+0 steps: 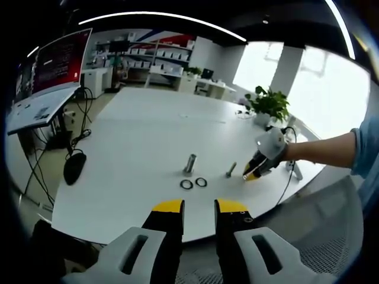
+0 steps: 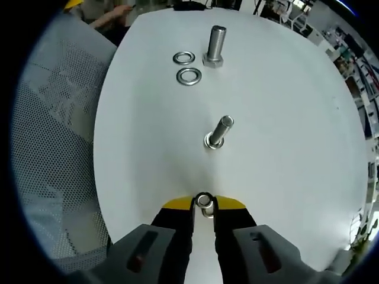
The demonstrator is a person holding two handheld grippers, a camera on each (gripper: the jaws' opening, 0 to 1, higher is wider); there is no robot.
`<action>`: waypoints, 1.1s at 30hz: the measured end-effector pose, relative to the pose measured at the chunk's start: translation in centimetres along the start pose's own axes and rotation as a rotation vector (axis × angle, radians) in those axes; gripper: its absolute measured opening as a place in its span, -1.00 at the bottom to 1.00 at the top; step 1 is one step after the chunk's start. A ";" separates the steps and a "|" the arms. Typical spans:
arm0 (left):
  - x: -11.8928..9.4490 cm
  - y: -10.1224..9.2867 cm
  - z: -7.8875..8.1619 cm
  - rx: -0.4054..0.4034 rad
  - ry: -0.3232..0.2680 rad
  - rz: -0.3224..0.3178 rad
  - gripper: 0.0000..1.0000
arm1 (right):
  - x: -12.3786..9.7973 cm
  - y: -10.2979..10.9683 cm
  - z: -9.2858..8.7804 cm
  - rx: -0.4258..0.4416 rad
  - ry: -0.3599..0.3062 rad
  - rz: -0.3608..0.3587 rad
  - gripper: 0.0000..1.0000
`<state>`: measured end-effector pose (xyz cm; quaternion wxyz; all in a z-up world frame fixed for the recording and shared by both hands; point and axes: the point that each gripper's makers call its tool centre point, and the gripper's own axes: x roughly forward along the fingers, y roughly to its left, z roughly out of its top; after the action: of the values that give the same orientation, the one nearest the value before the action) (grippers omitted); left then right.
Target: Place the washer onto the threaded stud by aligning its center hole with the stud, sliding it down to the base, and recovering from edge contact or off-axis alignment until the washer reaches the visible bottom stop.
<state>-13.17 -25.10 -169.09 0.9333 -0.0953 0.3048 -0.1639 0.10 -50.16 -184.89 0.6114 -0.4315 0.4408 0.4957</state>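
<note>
Right gripper (image 2: 204,208) jaws pinch a small silver washer (image 2: 204,200) short of the upright threaded steel stud (image 2: 218,134); next, centre its hole overhead. Left gripper (image 1: 199,207) jaws narrowly apart, empty.

Silver studs (image 2: 218,134) and washers (image 2: 189,76) on a white table (image 2: 284,118); yellow-tipped black right gripper (image 2: 204,208).

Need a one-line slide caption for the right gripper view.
Right gripper holds a washer short of the smaller stud; two spare washers lie beside the larger stud.
</note>
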 end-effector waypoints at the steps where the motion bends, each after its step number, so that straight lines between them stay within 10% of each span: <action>1: 0.0 0.0 0.0 0.000 0.000 0.000 -0.65 | -0.1 0.0 0.1 0.001 -0.005 0.001 -0.72; 33: 0.0 0.0 0.1 0.000 -0.003 0.001 -0.65 | -3.6 -0.4 4.0 -0.033 -0.053 0.001 -0.74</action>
<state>-13.12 -25.12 -169.05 0.9339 -0.0955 0.3033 -0.1633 0.54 -47.18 -180.44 0.6154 -0.4279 0.4165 0.5145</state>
